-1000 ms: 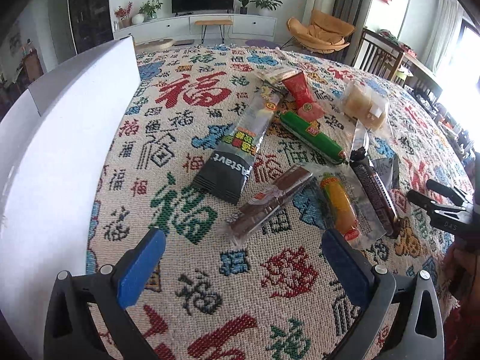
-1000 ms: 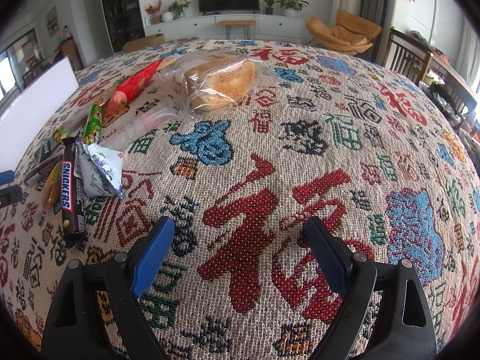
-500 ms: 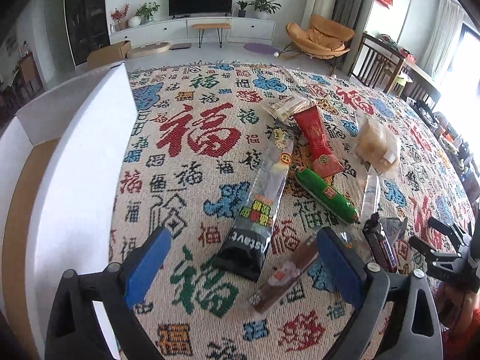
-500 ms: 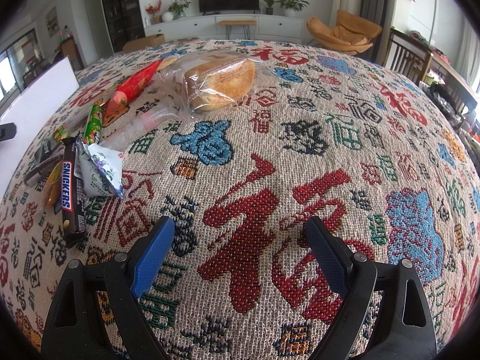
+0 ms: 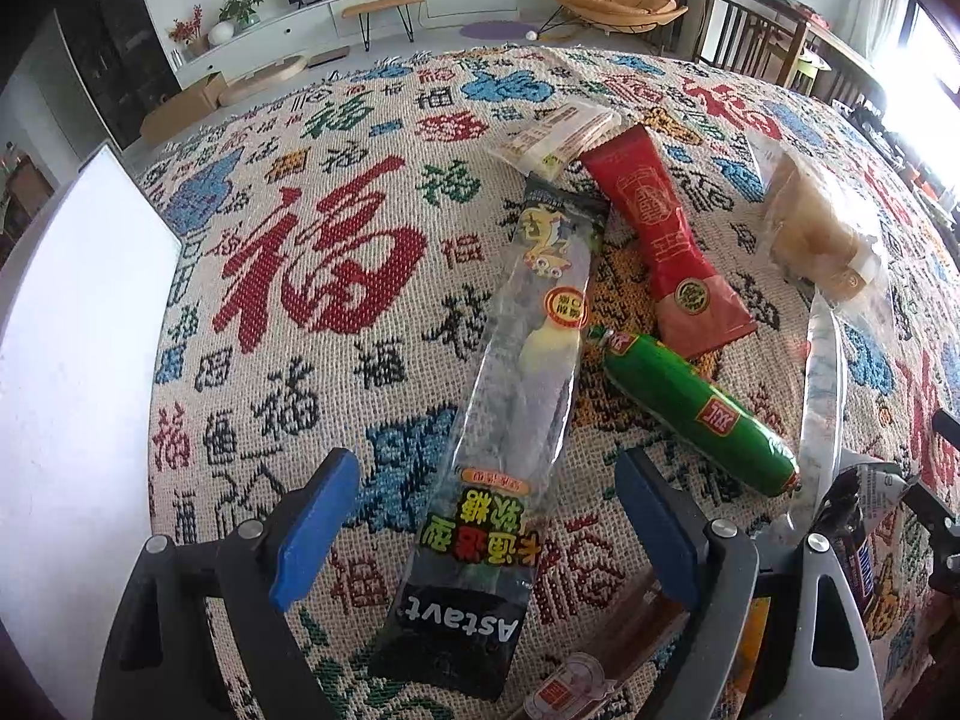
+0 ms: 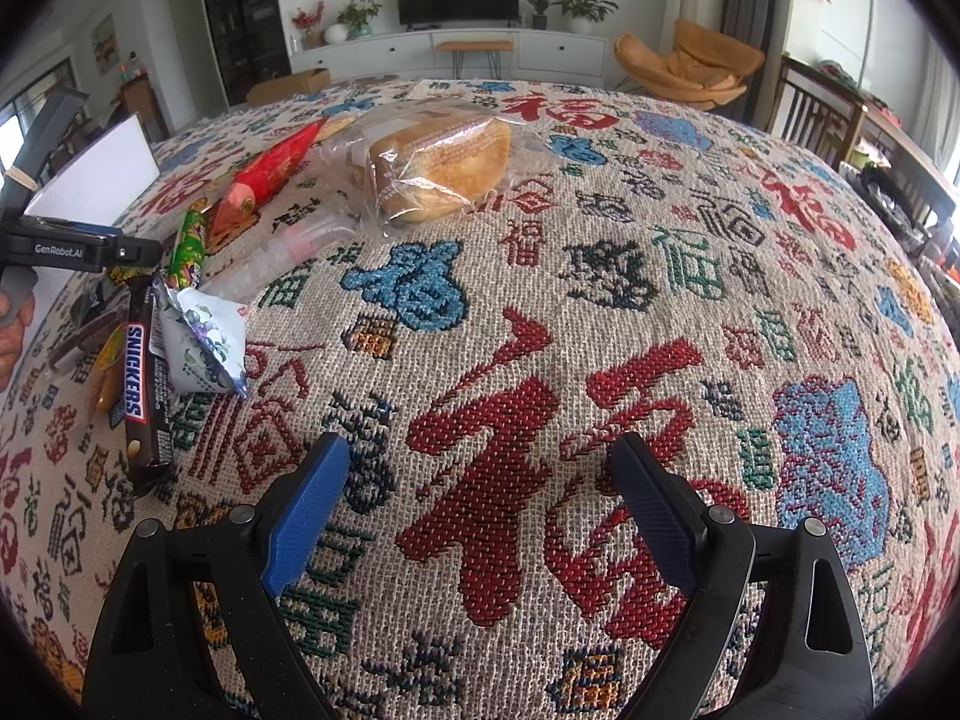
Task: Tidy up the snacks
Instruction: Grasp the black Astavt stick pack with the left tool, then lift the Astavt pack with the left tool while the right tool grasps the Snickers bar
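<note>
Snacks lie on a patterned tablecloth (image 5: 312, 276). My left gripper (image 5: 483, 468) hangs over the near end of a long clear and black Astavt candy packet (image 5: 516, 420); its jaws are closing, with the packet between them and the pads not touching it. To the packet's right lie a green sausage (image 5: 696, 414) and a red packet (image 5: 660, 240). A brown bar (image 5: 630, 642) shows under the right finger. My right gripper (image 6: 480, 444) stands open over bare cloth, with a Snickers bar (image 6: 139, 384) and a white foil packet (image 6: 201, 342) to its left.
A white box (image 5: 66, 360) stands along the table's left edge. A bagged bread roll (image 6: 438, 162) lies at the far side, a beige packet (image 5: 558, 138) beyond the red one. A person's hand holds the left gripper's body (image 6: 72, 249). Chairs stand behind the table.
My left gripper moved forward and left over the Astavt packet, and its jaws narrowed a little. The right gripper stayed still.
</note>
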The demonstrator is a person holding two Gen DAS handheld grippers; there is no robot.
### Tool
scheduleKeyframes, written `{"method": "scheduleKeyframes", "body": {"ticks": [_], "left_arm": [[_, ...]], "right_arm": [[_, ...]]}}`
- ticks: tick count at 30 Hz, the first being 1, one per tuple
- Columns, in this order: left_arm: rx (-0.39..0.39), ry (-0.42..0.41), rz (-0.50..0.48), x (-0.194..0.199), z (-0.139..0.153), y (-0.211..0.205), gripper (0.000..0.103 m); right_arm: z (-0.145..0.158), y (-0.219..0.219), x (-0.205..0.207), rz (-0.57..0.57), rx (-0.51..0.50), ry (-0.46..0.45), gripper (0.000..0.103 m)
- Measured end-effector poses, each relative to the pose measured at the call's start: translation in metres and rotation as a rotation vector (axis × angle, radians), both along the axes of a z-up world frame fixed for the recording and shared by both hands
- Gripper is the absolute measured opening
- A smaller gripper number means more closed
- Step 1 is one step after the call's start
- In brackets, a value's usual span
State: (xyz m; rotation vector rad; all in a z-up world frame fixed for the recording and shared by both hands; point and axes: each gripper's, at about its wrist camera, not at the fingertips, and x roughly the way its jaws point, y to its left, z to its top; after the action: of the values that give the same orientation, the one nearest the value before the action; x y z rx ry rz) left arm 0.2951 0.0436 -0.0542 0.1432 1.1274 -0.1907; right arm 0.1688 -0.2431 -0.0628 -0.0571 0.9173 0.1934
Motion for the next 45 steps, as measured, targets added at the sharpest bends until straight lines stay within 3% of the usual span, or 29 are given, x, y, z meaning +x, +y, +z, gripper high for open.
{"method": "scheduleKeyframes", "body": {"ticks": [6, 8, 10, 13, 16, 19, 22, 23, 25, 27, 30, 33, 38, 39, 40, 42, 43, 44, 45], "left_arm": [[-0.03, -0.013, 0.006, -0.013, -0.006, 0.009, 0.083], [-0.027, -0.028, 0.007, -0.017, -0.003, 0.01, 0.071], [-0.036, -0.042, 0.023, -0.021, 0.0, 0.015, 0.047], [-0.056, -0.051, 0.054, -0.031, 0.001, 0.025, 0.034], [-0.074, -0.046, 0.104, -0.052, 0.002, 0.039, 0.028], [-0.103, -0.016, 0.173, -0.089, 0.005, 0.054, 0.028], [-0.128, 0.008, 0.174, -0.135, 0.007, 0.059, 0.031], [-0.121, 0.008, 0.167, -0.147, 0.007, 0.058, 0.035], [-0.096, -0.006, 0.141, -0.166, 0.007, 0.055, 0.058], [-0.041, -0.042, 0.124, -0.173, 0.006, 0.051, 0.074], [0.009, -0.041, 0.107, -0.167, -0.002, 0.049, 0.075], [-0.004, -0.045, 0.098, -0.156, -0.003, 0.051, 0.075], [-0.032, -0.045, 0.089, -0.137, -0.003, 0.054, 0.073], [-0.036, -0.046, 0.089, -0.136, -0.002, 0.054, 0.064], [-0.037, -0.054, 0.089, -0.134, 0.0, 0.054, 0.044], [-0.048, -0.05, 0.099, -0.135, 0.003, 0.054, 0.025], [-0.067, -0.043, 0.106, -0.136, 0.004, 0.056, 0.02], [-0.096, -0.04, 0.11, -0.139, 0.004, 0.058, 0.018], [-0.131, -0.038, 0.118, -0.145, 0.006, 0.062, 0.015]], "right_arm": [[0.0, 0.0, 0.0, 0.0, 0.0, 0.0, 0.092], [0.0, 0.0, 0.0, 0.0, -0.001, 0.0, 0.092], [0.0, 0.0, 0.0, 0.0, -0.001, 0.0, 0.092], [0.0, 0.0, 0.0, 0.0, -0.001, 0.0, 0.092], [0.0, 0.0, 0.0, 0.0, 0.0, 0.0, 0.092], [0.0, 0.0, 0.0, 0.0, 0.0, 0.0, 0.092], [0.0, 0.0, 0.0, 0.0, 0.0, 0.0, 0.092], [0.0, 0.0, 0.0, 0.0, 0.0, 0.0, 0.092], [0.0, 0.0, 0.0, 0.001, 0.001, 0.001, 0.092], [0.0, -0.001, 0.001, 0.002, 0.008, 0.004, 0.092], [-0.001, 0.0, 0.002, 0.007, 0.009, 0.006, 0.093], [0.004, -0.003, 0.004, 0.022, 0.04, 0.052, 0.092], [0.022, 0.025, 0.002, 0.18, 0.343, 0.208, 0.09], [0.023, 0.039, 0.005, 0.216, 0.361, 0.237, 0.09], [0.023, 0.053, 0.01, 0.243, 0.373, 0.27, 0.09], [0.019, 0.079, 0.024, 0.266, 0.377, 0.327, 0.083], [0.018, 0.091, 0.029, 0.279, 0.352, 0.335, 0.077], [0.017, 0.104, 0.034, 0.293, 0.319, 0.341, 0.057], [0.014, 0.115, 0.039, 0.304, 0.299, 0.359, 0.045]]}}
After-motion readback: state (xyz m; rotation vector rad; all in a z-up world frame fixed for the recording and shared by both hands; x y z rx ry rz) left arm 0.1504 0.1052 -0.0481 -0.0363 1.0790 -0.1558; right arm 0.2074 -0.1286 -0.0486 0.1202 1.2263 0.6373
